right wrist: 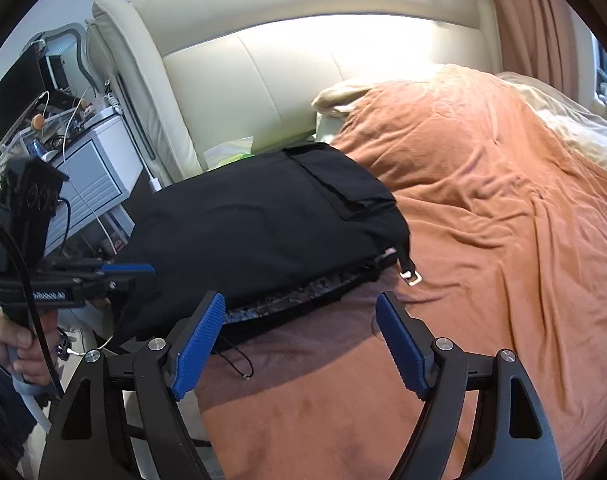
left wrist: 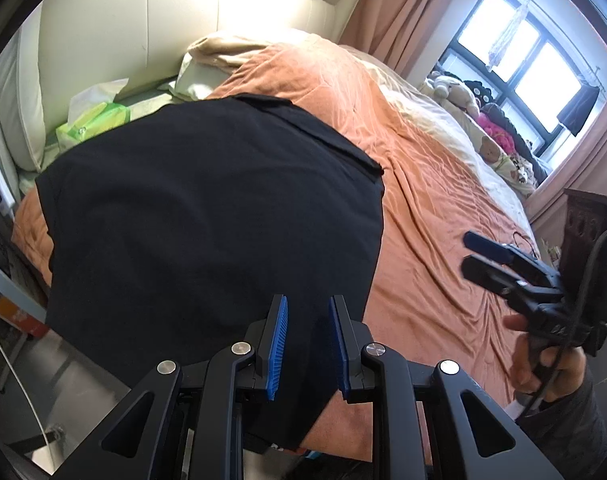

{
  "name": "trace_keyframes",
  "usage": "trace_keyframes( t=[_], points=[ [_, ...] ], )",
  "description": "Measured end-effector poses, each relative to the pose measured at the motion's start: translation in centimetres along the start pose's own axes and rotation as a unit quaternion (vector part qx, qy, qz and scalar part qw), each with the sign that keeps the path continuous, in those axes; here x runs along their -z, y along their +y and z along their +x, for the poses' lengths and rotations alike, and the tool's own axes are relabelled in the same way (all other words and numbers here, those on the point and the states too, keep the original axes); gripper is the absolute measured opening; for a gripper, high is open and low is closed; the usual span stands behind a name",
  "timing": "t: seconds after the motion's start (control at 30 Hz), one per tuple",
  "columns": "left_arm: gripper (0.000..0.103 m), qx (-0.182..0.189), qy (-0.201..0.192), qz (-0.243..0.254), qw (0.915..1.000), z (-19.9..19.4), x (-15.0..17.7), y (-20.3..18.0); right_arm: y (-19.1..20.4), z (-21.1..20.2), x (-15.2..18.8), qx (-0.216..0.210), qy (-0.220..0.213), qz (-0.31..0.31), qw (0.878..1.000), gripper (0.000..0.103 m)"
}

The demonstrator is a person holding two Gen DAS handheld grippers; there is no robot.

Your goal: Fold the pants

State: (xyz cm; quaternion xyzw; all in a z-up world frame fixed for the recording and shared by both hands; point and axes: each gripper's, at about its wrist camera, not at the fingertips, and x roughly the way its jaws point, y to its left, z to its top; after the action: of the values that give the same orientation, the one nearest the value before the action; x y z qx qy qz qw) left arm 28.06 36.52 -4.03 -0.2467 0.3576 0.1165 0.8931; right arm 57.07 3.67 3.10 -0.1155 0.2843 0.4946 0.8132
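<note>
I see the pants (right wrist: pixel 263 216) as plain black, with a dark patterned waistband lining along their near edge; the bedspread (right wrist: pixel 483 208) is rust orange; the headboard (right wrist: pixel 283 68) at the upper centre is cream; my gripper pads (right wrist: pixel 403 344) are ribbed blue on black arms; the curtain (left wrist: pixel 407 4) is dusty pink; the packet (left wrist: pixel 99 120) at the left is lime green.

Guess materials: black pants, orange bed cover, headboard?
Black pants: matte woven fabric, probably cotton or a blend; flat, no sheen, crisp pocket flap edges.
Orange bed cover: soft plush or velvety cloth; fine wrinkles with a slight nap sheen.
Headboard: cream leather or faux leather; smooth, glossy, padded panels with seams.
</note>
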Motion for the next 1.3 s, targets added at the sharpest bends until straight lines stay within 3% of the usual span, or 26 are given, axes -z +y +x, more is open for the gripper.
trace_keyframes(
  t=[0.3,0.37,0.43,0.57,0.67,0.73,0.83,1.3],
  points=[
    [0.025,-0.009,-0.02,0.002,0.9998,-3.2,0.9,-1.9,-0.4,-7.3,2.6,0.039,-0.014,0.011,0.999,0.082],
    [0.031,-0.012,-0.023,0.005,0.9997,-3.8,1.1,-2.4,-0.5,-8.9,3.3,0.049,-0.019,0.016,0.998,0.082],
    [0.046,-0.016,-0.028,0.012,0.9994,-4.4,1.3,-3.0,-0.5,-10.3,3.7,0.054,-0.018,0.022,0.998,0.083],
    [0.057,-0.018,-0.041,0.029,0.9986,-5.5,2.0,-4.9,-0.3,-13.0,4.7,0.072,-0.023,0.033,0.997,0.083],
    [0.066,-0.018,-0.045,0.035,0.9982,-6.2,2.3,-6.1,0.2,-15.1,5.4,0.093,-0.026,0.038,0.995,0.092],
    [0.081,-0.022,-0.053,0.045,0.9974,-6.6,2.6,-7.0,0.5,-16.7,5.9,0.111,-0.033,0.04,0.992,0.095],
    [0.092,-0.038,-0.063,0.064,0.9953,-7.4,3.3,-8.8,1.0,-18.7,6.6,0.127,-0.037,0.051,0.99,0.103],
    [0.102,-0.03,-0.105,0.116,0.9872,-11.6,7.2,-15.1,3.4,-27.9,11.1,0.168,-0.073,0.078,0.98,0.103]
  ],
)
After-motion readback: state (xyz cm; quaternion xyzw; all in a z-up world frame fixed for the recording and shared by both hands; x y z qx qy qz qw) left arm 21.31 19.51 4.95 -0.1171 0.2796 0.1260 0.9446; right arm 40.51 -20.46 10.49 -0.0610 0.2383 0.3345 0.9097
